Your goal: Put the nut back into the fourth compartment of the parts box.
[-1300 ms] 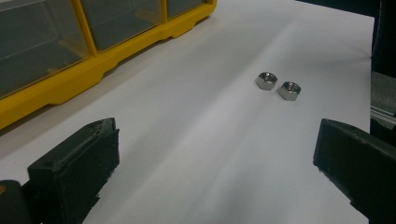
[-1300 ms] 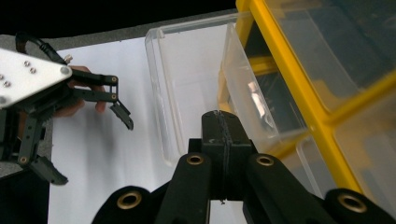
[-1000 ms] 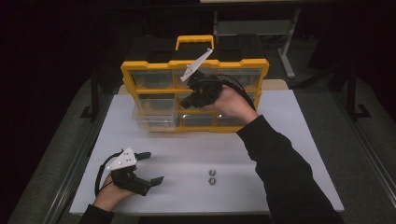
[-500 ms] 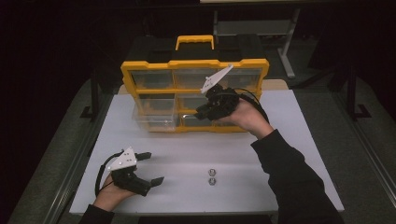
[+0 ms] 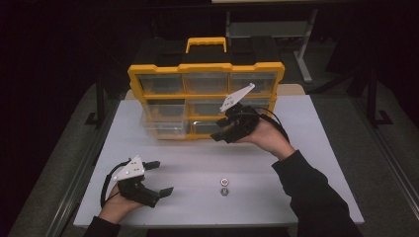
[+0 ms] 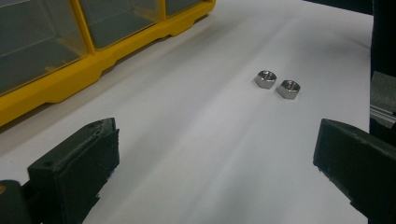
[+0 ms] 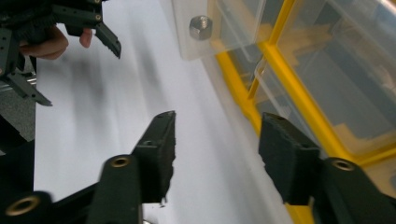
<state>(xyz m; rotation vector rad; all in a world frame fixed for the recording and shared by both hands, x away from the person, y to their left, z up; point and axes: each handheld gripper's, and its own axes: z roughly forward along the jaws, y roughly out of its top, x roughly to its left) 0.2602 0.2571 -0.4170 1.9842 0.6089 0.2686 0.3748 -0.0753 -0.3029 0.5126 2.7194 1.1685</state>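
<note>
Your yellow organizer case (image 5: 163,71) stands upright at the back of the white surface (image 5: 306,163), clear drawers facing you, one lower-left drawer (image 5: 165,129) pulled out. Two steel hex nuts (image 5: 225,186) lie just beside each other, well in front of it.

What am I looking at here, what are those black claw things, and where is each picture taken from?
A person sits at a white table with a hand-held two-jaw gripper in each hand. The high view looks down from above the person. The other two pictures come from small cameras riding on the grippers, looking along their black jaws.

The left gripper rests open near the front edge, holding nothing. The right gripper is by the yellow organizer case with clear drawers; its jaws have just been opening and nothing is between them.

Two steel hex nuts lie side by side on the table. In the right gripper view, another nut sits in a pulled-out clear drawer.
</note>
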